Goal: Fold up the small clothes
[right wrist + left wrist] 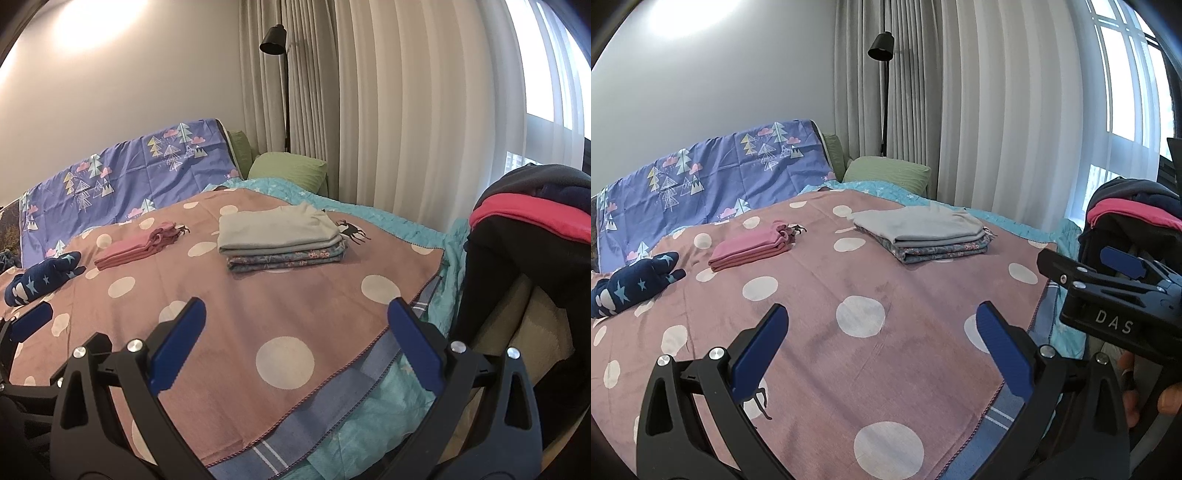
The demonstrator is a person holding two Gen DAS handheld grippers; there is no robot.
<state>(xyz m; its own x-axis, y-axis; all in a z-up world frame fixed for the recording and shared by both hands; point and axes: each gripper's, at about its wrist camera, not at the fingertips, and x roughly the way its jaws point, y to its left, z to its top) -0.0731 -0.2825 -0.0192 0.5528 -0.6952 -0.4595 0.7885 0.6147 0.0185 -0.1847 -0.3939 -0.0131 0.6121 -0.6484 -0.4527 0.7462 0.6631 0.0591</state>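
Pink folded cloth (750, 249) and a grey stack (923, 232) are lying mid-frame on the bed (849, 332); unfolded clothes (1130, 214) are waiting at right. Both hand-held grippers, left (882, 354) and right (295, 347), are gaping wide, empty, likely fetching the next piece.

blanket (849, 288) pink, white dots | folded garment (748, 249) pink | top of stack (919, 223) grey | bundle (631, 286) navy, stars

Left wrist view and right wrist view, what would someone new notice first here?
Probably the pink polka-dot blanket across the bed, with a grey-topped folded stack toward its far right and a folded pink garment to its left. Both grippers, left and right, hover open and empty over the near edge; unfolded clothes are piled at right.
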